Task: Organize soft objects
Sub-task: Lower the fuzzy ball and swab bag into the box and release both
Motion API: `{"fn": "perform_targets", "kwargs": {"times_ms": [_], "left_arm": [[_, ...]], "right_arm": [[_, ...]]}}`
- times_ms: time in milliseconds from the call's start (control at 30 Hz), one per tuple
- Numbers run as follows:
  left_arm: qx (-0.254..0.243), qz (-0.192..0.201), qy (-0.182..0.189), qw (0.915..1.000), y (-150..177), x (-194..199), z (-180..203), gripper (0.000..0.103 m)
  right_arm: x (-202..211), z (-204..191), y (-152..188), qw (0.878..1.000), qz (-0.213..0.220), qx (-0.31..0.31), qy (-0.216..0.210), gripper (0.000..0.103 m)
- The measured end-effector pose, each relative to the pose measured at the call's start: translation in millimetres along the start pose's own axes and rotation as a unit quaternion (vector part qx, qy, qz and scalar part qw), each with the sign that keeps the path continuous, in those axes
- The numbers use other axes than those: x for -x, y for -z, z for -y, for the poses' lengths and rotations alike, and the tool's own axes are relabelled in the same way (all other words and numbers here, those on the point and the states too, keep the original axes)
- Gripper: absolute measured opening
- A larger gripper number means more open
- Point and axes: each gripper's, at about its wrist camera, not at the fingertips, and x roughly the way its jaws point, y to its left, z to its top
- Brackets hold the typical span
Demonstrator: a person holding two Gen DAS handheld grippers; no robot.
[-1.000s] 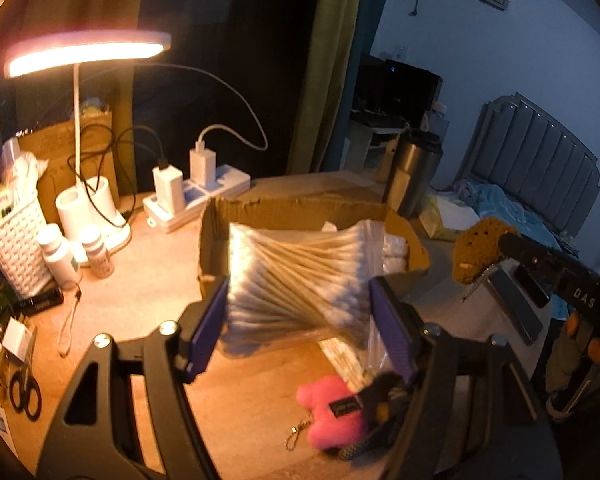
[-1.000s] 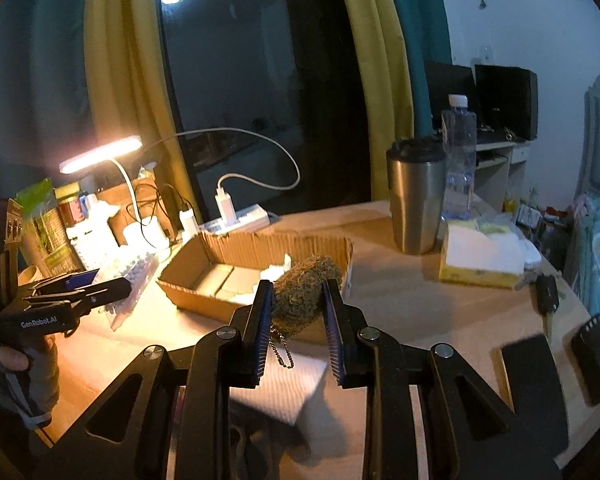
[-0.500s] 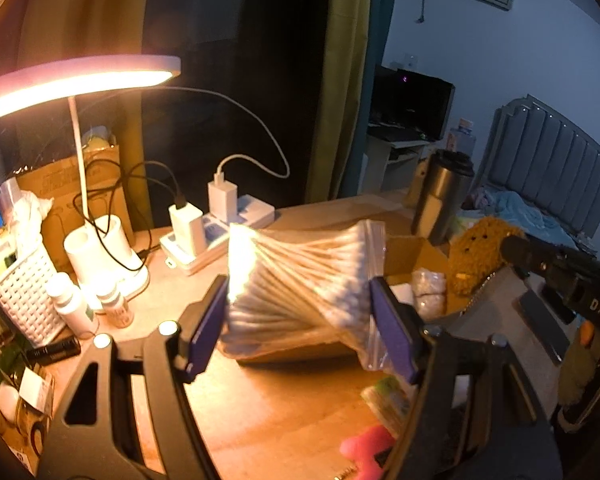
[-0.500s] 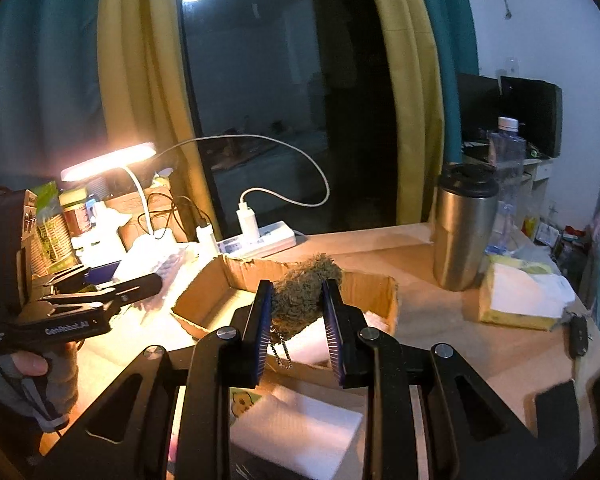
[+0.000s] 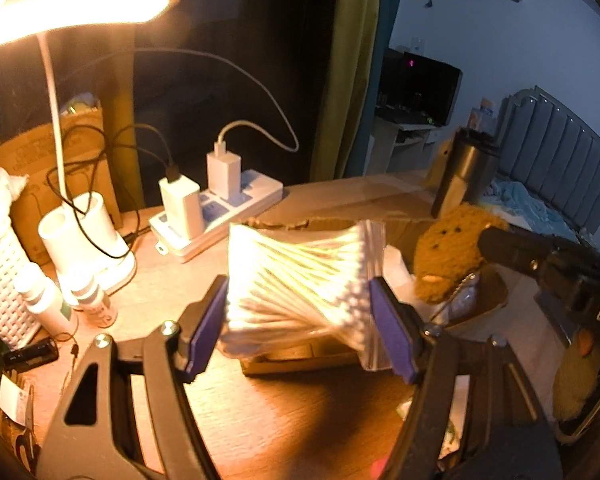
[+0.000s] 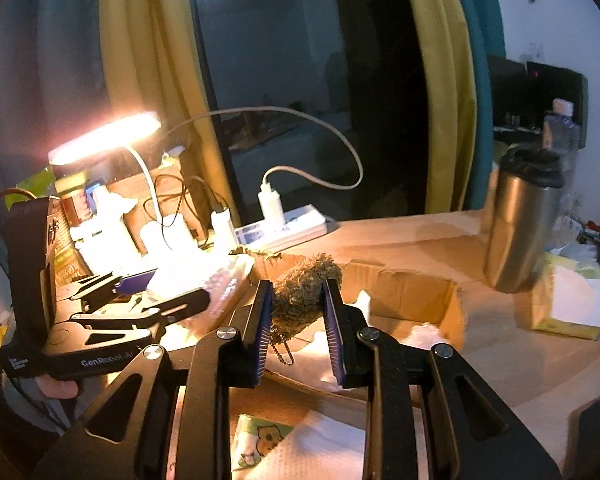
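My left gripper [image 5: 300, 308] is shut on a clear bag of cotton swabs [image 5: 296, 284] and holds it over the near edge of the open cardboard box [image 5: 300, 360]. My right gripper [image 6: 296, 300] is shut on a brown plush keychain toy [image 6: 304, 292], whose ball chain hangs down, above the same box [image 6: 412, 296]. In the left wrist view the plush [image 5: 448, 256] hangs over the box's right part, with the right gripper coming in from the right. In the right wrist view the left gripper [image 6: 160, 292] and its swab bag [image 6: 220, 288] sit at the box's left end.
A lit desk lamp [image 5: 72, 4], a power strip with chargers [image 5: 216, 208], small bottles [image 5: 48, 304] and a white basket [image 5: 0, 280] stand left. A steel tumbler [image 6: 520, 220] and yellow tissue pack [image 6: 572, 304] stand right. White tissue [image 6: 300, 452] lies in front.
Both grippers have moved forward to the box with their loads. The swab bag and the plush now hang over the box; the pink plush on the table has left the view.
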Motion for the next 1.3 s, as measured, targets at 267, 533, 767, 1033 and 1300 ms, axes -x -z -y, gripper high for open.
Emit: {"fn": "perform_targets", "kwargs": {"times_ms": [267,533,767,1033,1300], "left_arm": [[0.010,-0.029,0.007,0.9995,5.8,-26.7,-8.2,0.072],[0.000,-0.026,0.002,0.9997,8.0,-28.2,-6.0,0.077],[0.008,-0.029,0.002,0.9995,8.9,-24.4,-8.0,0.078],[0.003,-0.005,0.001,1.0000,9.7,-2.8,-3.0,0.078],[-0.008,0.008,0.010,0.9999,18.5,14.2,7.5,0.078]], "right_arm": [[-41.5,-2.2,9.1,0.999,-0.037,-0.005,-0.019,0.027],[-79.7,6.1,25.2,0.995,-0.094,-0.020,-0.013,0.030],[-72.1,9.5,25.5,0.995,-0.093,-0.023,0.010,0.042],[-42.8,5.7,28.9,0.996,-0.084,-0.021,0.031,0.044],[-13.6,0.5,39.6,0.995,-0.082,-0.017,0.051,0.049]]}}
